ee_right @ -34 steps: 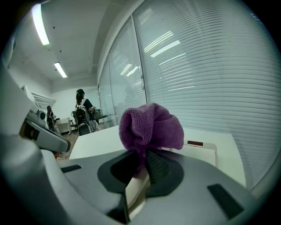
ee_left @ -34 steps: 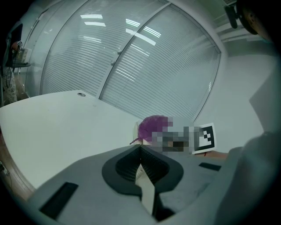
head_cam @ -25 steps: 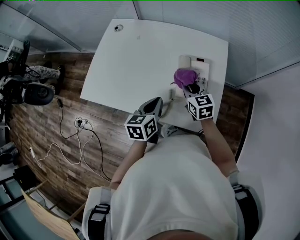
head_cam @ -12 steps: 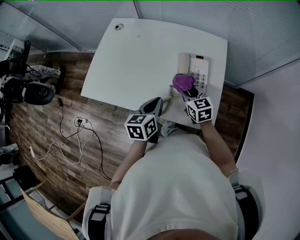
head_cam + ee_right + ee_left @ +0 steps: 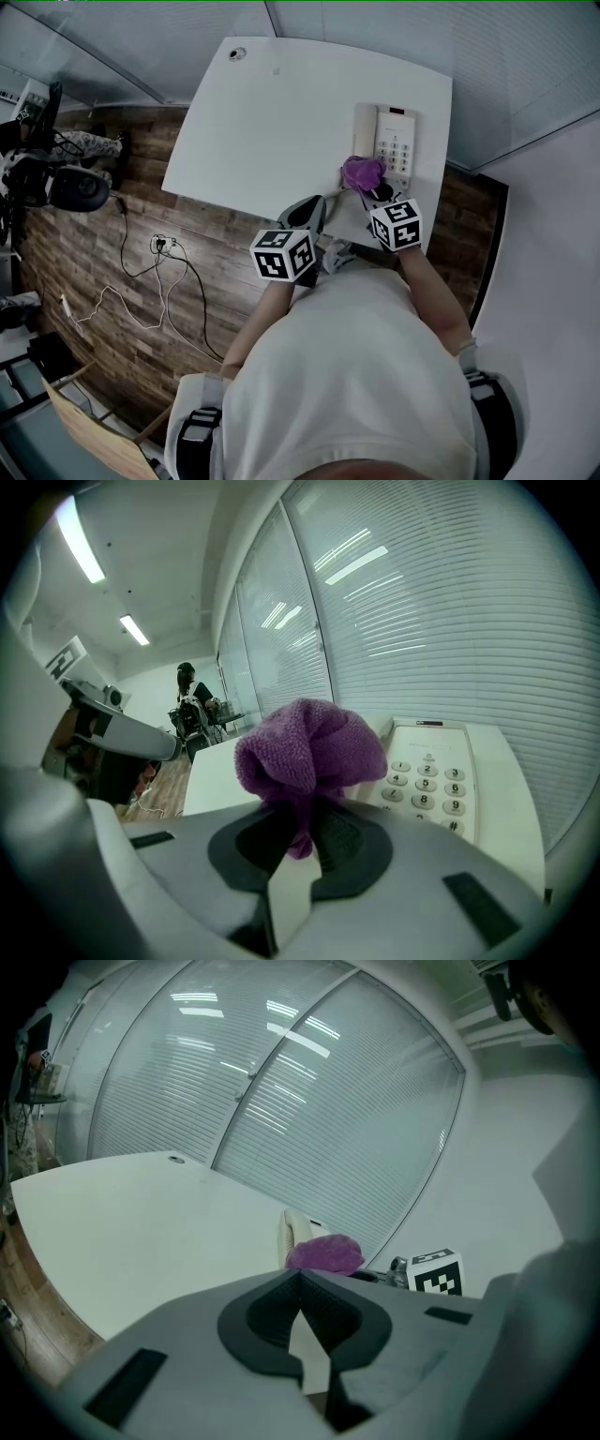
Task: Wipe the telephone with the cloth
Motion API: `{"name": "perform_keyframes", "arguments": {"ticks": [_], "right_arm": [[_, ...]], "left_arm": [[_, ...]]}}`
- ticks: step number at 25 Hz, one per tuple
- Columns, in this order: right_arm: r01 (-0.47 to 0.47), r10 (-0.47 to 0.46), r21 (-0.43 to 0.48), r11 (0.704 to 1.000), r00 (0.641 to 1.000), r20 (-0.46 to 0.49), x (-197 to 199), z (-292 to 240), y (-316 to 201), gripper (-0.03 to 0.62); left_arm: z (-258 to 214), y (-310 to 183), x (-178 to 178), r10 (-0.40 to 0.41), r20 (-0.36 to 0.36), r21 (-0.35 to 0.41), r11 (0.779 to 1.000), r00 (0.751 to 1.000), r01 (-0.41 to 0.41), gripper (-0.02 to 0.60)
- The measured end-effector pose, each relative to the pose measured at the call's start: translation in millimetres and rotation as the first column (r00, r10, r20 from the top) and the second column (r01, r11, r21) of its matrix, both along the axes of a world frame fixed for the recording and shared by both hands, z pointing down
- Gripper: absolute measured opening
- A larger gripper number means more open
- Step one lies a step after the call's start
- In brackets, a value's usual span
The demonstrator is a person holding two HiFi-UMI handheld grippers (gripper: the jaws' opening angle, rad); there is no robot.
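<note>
Right gripper [image 5: 305, 834] had its jaws clamped tight on the cloth [image 5: 309, 747]: the purple wad bunched up above the pads, a tail pinched between them. From the head view the cloth sat over the near left corner of the phone [image 5: 396, 141], at the handset's near end. I couldn't tell if it actually pressed on the plastic. The phone lay flat at the right side of the table [image 5: 272, 112], handset cradled on its left, keypad bare and in plain sight beside the cloth. Left gripper [image 5: 300, 1283] was fully closed with nothing in it, held over the table's near edge, left of the phone and clear of it.
</note>
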State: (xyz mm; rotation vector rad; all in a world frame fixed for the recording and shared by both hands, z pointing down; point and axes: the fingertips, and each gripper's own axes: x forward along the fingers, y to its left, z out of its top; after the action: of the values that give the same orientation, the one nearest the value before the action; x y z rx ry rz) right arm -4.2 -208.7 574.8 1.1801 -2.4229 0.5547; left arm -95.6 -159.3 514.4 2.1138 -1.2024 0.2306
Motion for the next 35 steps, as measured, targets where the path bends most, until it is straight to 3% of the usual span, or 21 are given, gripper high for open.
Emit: {"name": "perform_keyframes", "arguments": {"ticks": [20, 35], "right_arm": [[0.031, -0.03, -0.041, 0.999, 1.0, 0.009, -2, 2, 18, 0.046], [-0.092, 0.085, 0.079, 0.993, 0.992, 0.089, 39, -74, -7, 0.046]], "left_arm": [[-9, -8, 7, 0.005, 0.008, 0.025, 1.0, 1.0, -0.005, 0.021], [-14, -66, 38, 0.035, 0.045, 0.051, 0.998, 0.998, -0.037, 0.021]]}}
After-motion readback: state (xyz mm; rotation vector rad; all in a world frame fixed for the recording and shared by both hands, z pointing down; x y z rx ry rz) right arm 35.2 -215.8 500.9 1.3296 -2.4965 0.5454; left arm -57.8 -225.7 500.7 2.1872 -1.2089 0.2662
